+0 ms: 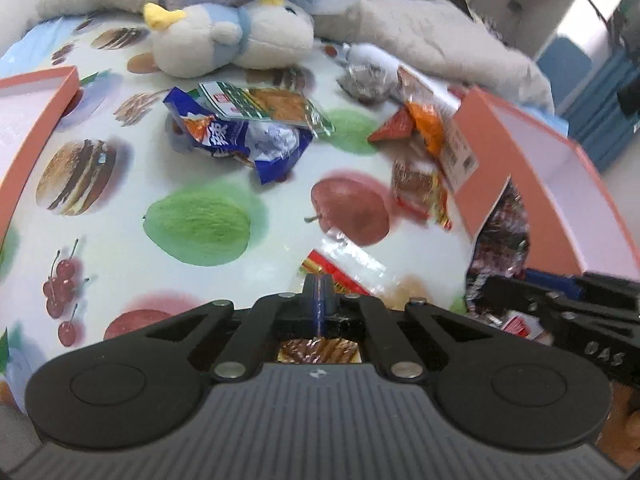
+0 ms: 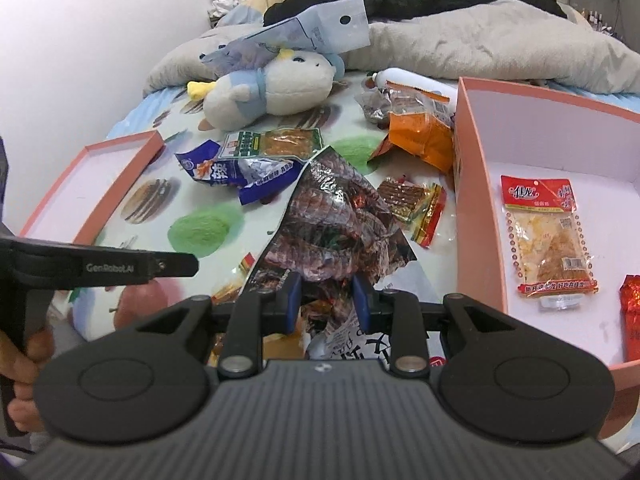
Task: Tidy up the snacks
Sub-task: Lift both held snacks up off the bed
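My left gripper [image 1: 318, 292] is shut, pinching a thin snack packet [image 1: 348, 264] with a red edge and clear film; its brown contents show under the fingers. My right gripper [image 2: 328, 300] is shut on a large dark crinkled snack bag [image 2: 336, 220] that stands up between the blue pads [image 2: 294, 300]. That bag [image 1: 500, 232] also shows at the right of the left wrist view, in front of the pink box [image 1: 500, 152]. In the right wrist view the left gripper [image 2: 188, 266] reaches in from the left, held by a person's hand [image 2: 28, 360].
The pink box [image 2: 472, 200] on the right holds a red-topped packet [image 2: 548, 236] and a red one [image 2: 630, 320]. A pink lid [image 2: 100, 184] lies left. Blue [image 2: 224, 176], green [image 2: 276, 142], orange [image 2: 420, 136] and yellow-red [image 2: 416, 204] packets, and a plush toy [image 2: 272, 88], lie on the fruit-print cloth.
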